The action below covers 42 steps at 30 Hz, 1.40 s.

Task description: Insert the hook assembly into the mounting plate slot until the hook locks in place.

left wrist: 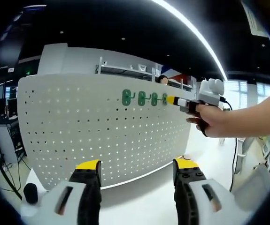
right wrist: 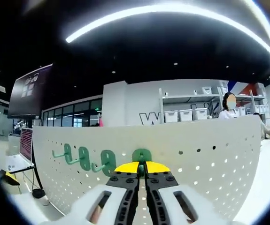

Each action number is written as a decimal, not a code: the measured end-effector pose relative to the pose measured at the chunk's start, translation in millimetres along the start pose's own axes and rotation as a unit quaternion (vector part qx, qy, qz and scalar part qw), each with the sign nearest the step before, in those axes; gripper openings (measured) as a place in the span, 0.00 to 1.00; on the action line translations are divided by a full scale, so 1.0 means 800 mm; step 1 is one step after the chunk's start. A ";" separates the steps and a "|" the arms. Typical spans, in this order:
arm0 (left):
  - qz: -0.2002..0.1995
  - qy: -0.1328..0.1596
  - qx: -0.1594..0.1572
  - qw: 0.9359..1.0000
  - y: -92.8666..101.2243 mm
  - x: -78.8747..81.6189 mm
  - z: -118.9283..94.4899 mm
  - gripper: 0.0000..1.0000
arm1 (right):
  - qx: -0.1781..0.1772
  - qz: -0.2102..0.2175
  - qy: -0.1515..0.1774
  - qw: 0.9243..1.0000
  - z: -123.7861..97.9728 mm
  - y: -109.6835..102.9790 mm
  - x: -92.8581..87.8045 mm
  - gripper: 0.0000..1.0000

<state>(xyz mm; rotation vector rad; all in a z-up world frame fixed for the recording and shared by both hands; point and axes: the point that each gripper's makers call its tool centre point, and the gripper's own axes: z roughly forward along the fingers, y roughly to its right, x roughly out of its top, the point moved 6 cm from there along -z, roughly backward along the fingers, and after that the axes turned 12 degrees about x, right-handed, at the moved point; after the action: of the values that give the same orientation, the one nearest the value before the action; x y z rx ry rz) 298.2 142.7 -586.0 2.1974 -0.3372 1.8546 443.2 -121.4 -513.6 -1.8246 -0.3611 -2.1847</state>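
Fourth hook going in, not yet confirmed locked.
Right hand-held gripper [right wrist: 142, 167] pinching green hook [right wrist: 142, 155] against pegboard [right wrist: 210, 154]; left hand-held gripper [left wrist: 137, 165] spread, idle; three hooks [right wrist: 85, 157] mounted alongside.

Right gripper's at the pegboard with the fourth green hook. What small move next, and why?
Probably a short, steady push straight into the pegboard, then check seating. The right gripper is shut on the fourth green hook, which sits against the board in line with the three hung hooks. Whether it has locked cannot be told.
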 end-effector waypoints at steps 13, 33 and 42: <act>-0.001 -0.002 0.002 1.000 -0.003 -0.002 -0.003 0.62 | -0.010 0.005 0.007 1.000 -0.001 -0.001 -0.002 0.02; 0.000 0.001 0.000 1.000 -0.001 -0.001 -0.003 0.62 | 0.011 0.046 -0.001 0.999 -0.015 0.004 0.000 0.22; 0.003 0.009 0.006 1.000 -0.004 0.005 -0.004 0.62 | 0.081 0.061 -0.010 0.995 -0.020 -0.001 0.001 0.29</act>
<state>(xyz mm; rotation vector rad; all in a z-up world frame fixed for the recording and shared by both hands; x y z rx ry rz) 296.7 146.4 -581.4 2.1886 -0.3305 1.8812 427.9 -126.5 -515.8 -1.7355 -0.4061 -1.9953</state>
